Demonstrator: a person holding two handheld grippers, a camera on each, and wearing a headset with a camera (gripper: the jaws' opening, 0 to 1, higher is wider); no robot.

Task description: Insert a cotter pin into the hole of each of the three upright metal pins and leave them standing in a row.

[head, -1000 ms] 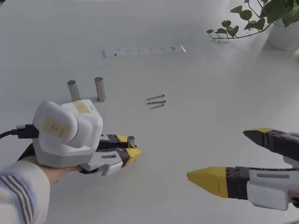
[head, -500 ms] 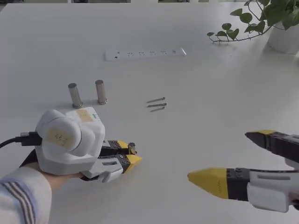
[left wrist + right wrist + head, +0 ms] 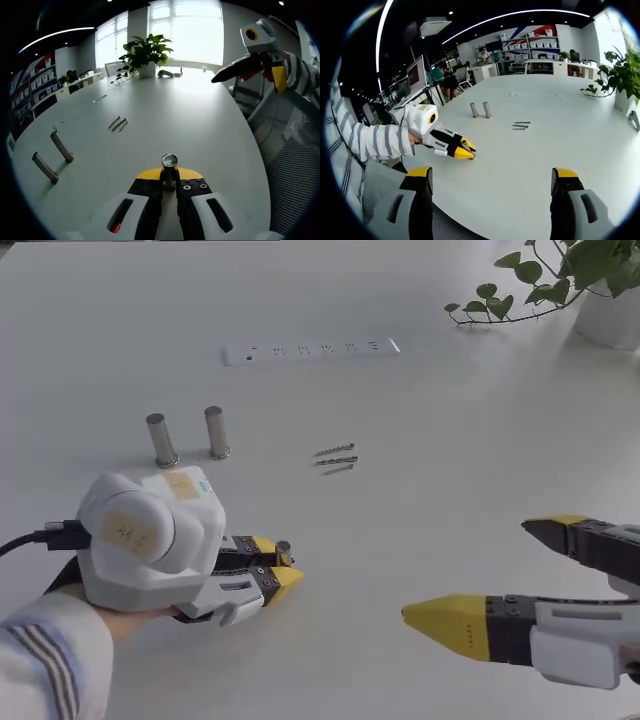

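Well, the risk I see is the metal pin (image 3: 169, 167) tipping over: the left gripper (image 3: 278, 562) pinches it only at the very tips of its nearly closed jaws, low over the near-left bench (image 3: 450, 420), so a careless release could topple it. That gripper lies level, pointing right. The right gripper (image 3: 465, 571) hovers near right, jaws spread wide and empty. 2 other pins (image 3: 160, 440) stand far left; 3 cotter pins (image 3: 335, 460) lie mid-bench.

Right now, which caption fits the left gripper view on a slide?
Left claw shut on metal pin; two more pins stand near cotter pins.
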